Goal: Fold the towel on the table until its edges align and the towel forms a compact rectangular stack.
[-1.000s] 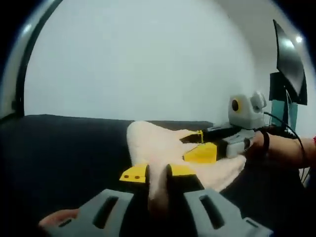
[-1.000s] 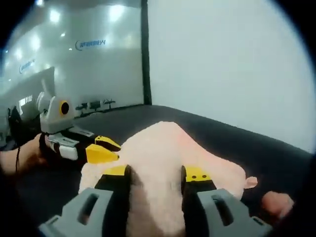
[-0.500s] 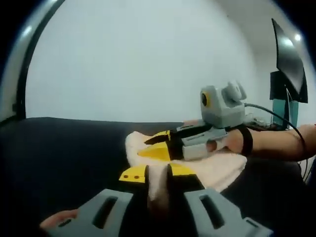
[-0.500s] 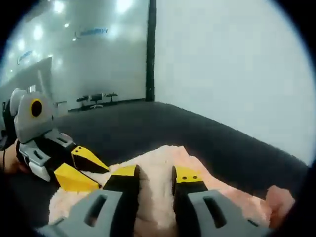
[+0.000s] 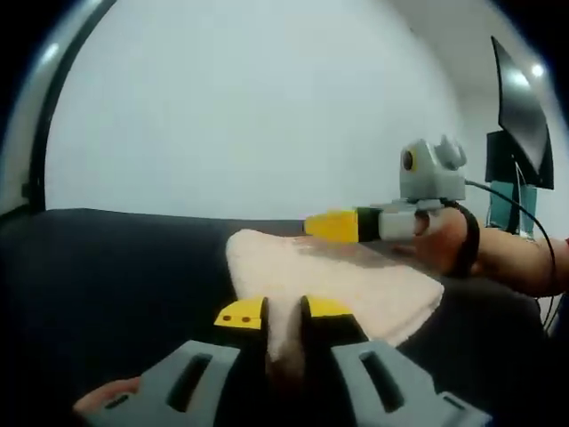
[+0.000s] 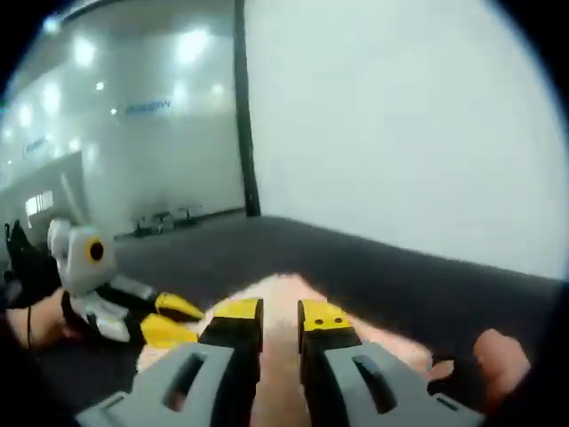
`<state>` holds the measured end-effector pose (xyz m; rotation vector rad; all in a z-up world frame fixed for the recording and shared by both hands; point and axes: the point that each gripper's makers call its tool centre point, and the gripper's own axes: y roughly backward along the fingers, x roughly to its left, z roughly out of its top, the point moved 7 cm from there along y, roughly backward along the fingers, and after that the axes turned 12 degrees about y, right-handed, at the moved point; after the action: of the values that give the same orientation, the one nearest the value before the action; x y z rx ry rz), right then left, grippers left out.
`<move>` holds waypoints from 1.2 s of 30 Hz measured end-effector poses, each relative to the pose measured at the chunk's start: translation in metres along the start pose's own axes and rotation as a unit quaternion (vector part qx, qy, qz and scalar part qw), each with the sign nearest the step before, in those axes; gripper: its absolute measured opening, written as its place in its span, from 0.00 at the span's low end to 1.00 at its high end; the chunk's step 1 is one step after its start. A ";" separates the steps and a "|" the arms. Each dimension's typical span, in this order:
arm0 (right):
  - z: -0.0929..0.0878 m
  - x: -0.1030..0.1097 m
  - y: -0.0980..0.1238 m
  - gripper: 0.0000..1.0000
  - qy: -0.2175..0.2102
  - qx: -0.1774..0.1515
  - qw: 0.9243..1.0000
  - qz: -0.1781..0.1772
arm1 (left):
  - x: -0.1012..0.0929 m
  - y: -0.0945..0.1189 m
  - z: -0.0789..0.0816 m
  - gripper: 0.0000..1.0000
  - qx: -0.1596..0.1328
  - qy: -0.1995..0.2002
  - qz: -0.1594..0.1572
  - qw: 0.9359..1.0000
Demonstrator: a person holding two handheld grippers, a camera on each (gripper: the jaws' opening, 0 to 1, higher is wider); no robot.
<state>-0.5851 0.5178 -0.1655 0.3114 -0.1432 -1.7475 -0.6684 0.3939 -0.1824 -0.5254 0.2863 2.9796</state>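
Note:
A pale pink towel (image 5: 356, 280) lies mostly flat on the black table (image 5: 107, 267). At its near edge my left gripper (image 5: 284, 313) is shut on a fold of it. In the left gripper view my right gripper (image 5: 331, 225) sits at the towel's far edge, yellow jaws together, held by a hand (image 5: 449, 242). In the right gripper view the towel (image 6: 283, 294) runs up between the jaws of my right gripper (image 6: 280, 313), which are closed on it. My left gripper (image 6: 169, 320) shows there at the left, low on the towel.
A white wall rises behind the table (image 6: 400, 276). A black panel (image 5: 520, 116) on a teal stand (image 5: 511, 191) is at the far right. A black post (image 6: 244, 116) divides the wall. A fingertip (image 6: 498, 351) shows beside my right gripper.
My right gripper's jaws have narrowed from wide apart to closed on the towel, and it has shifted over the towel to its far edge. My left gripper has kept still, holding the near edge.

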 end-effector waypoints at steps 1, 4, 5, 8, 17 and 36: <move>-0.009 0.000 -0.004 0.12 0.003 0.012 1.000 -0.005 | -0.001 0.001 -0.001 0.18 -0.001 -0.001 0.000 1.000; -0.014 0.004 -0.004 0.10 -0.004 -0.005 1.000 -0.011 | -0.004 0.003 -0.002 0.18 -0.003 -0.005 0.004 1.000; -0.014 0.003 -0.003 0.10 0.001 -0.007 1.000 -0.016 | -0.003 0.002 -0.002 0.18 -0.003 -0.006 0.003 1.000; -0.006 0.000 0.007 0.12 0.003 -0.019 1.000 -0.011 | -0.005 0.004 -0.002 0.18 -0.004 -0.005 0.001 1.000; -0.005 -0.038 0.095 0.15 -0.148 -0.051 0.981 -0.110 | 0.004 0.008 0.015 0.23 -0.052 0.036 0.001 0.998; -0.046 -0.027 0.094 0.42 -0.446 0.042 0.890 -0.079 | 0.041 -0.020 0.033 0.64 0.283 0.275 -0.001 0.919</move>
<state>-0.4783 0.5285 -0.1807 -0.4614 -0.8780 -1.9314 -0.7148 0.4224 -0.1699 -1.2432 1.1360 2.4816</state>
